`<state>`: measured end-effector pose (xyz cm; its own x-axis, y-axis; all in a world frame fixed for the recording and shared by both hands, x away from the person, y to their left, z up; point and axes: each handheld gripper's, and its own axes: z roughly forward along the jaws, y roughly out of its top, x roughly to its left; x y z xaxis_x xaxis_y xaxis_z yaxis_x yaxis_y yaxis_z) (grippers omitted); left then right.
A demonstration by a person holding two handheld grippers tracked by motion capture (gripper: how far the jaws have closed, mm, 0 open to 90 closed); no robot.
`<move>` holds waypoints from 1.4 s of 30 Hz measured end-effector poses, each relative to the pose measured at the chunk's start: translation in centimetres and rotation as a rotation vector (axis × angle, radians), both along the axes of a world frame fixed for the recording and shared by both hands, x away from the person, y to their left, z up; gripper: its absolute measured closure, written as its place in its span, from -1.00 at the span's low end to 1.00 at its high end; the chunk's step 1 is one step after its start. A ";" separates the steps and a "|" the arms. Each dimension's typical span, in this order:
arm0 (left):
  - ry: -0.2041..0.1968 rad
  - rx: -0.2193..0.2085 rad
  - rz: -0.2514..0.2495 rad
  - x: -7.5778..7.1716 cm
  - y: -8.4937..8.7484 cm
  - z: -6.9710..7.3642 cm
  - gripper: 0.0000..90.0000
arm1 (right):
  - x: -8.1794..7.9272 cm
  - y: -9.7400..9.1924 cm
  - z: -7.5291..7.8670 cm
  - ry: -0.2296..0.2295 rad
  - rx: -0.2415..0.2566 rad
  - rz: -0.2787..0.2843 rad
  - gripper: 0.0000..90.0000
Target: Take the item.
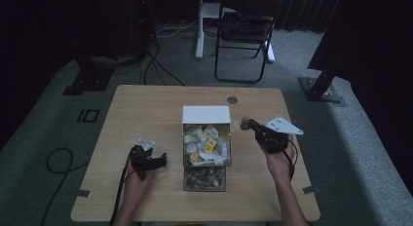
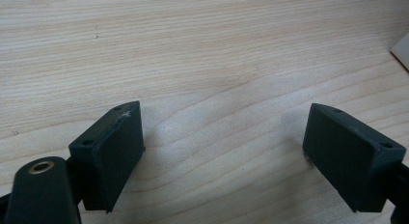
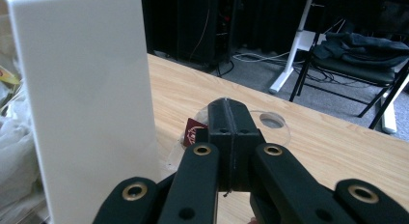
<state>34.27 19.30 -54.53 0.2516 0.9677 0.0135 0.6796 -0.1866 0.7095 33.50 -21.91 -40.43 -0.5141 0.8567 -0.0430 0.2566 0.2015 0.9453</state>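
Packet (image 1: 245, 122) sorting looks partway through, judged from the high view: the right tool (image 1: 253, 127) holds a small dark wrapped packet just right of the box's (image 1: 206, 115) white back wall, above the bench (image 1: 146, 109). The box's far compartment is heaped with white and yellow sachets (image 1: 207, 144); the near compartment (image 1: 204, 178) holds darker packets. The left tool (image 1: 158, 161) rests left of the box.

Left gripper view: jaws stand wide apart over bare wood, holding nothing.

Right gripper view: jaws are pressed together on a clear-wrapped packet (image 3: 194, 132) with a dark red label, beside the white wall (image 3: 87, 98). It is not yet dropped into a compartment.
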 end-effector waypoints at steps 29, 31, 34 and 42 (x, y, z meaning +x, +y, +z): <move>0.000 0.000 0.000 0.0 0.0 0.0 -0.66 | 2.9 0.0 -0.2 0.009 -0.013 -0.037 1.00; 0.000 0.000 0.000 0.0 0.0 0.0 -0.66 | 3.2 -0.1 -0.2 0.013 -0.012 -0.040 1.00; -0.002 -0.002 0.002 0.0 0.0 0.0 -0.66 | 3.4 -0.1 -0.3 0.018 -0.013 -0.044 1.00; -0.002 -0.002 0.002 0.0 0.0 0.0 -0.66 | 4.3 0.1 -0.5 0.027 -0.009 -0.057 1.00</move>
